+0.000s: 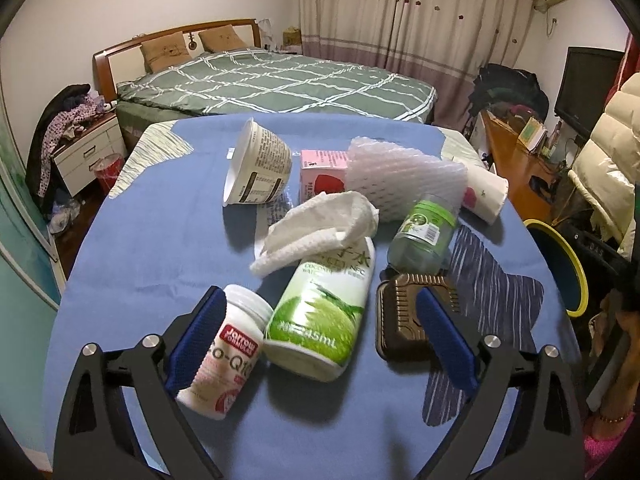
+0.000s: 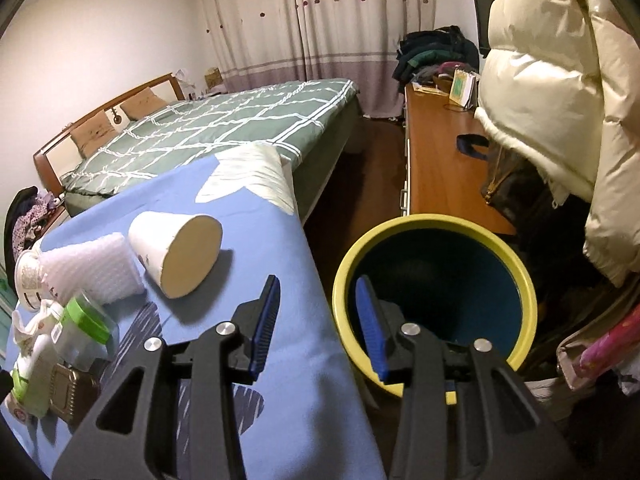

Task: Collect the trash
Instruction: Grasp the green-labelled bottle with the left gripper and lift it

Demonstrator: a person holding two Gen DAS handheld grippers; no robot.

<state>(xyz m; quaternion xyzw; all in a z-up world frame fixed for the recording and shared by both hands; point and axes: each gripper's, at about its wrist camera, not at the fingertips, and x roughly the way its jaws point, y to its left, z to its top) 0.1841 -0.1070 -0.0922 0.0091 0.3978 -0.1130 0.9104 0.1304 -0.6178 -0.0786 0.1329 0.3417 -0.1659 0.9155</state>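
Note:
Trash lies on the blue tablecloth (image 1: 152,248). My left gripper (image 1: 320,332) is open wide around a coconut water bottle (image 1: 320,312). A white supplement bottle (image 1: 228,348) touches its left finger; a brown tray (image 1: 408,320) lies by its right finger. Behind are a crumpled tissue (image 1: 320,228), a green-lidded jar (image 1: 424,232), foam netting (image 1: 400,176), a pink carton (image 1: 320,172), a yoghurt tub (image 1: 256,164) and a paper cup (image 1: 484,196). My right gripper (image 2: 316,328) is open and empty, over the table edge beside the yellow-rimmed bin (image 2: 436,228). The paper cup (image 2: 176,252) lies to its left.
The bin (image 1: 560,264) stands on the floor at the table's right edge. A wooden desk (image 2: 436,160) and a white puffer jacket (image 2: 552,92) are behind it. A bed (image 1: 272,80) stands beyond the table, with a nightstand (image 1: 88,152) at left.

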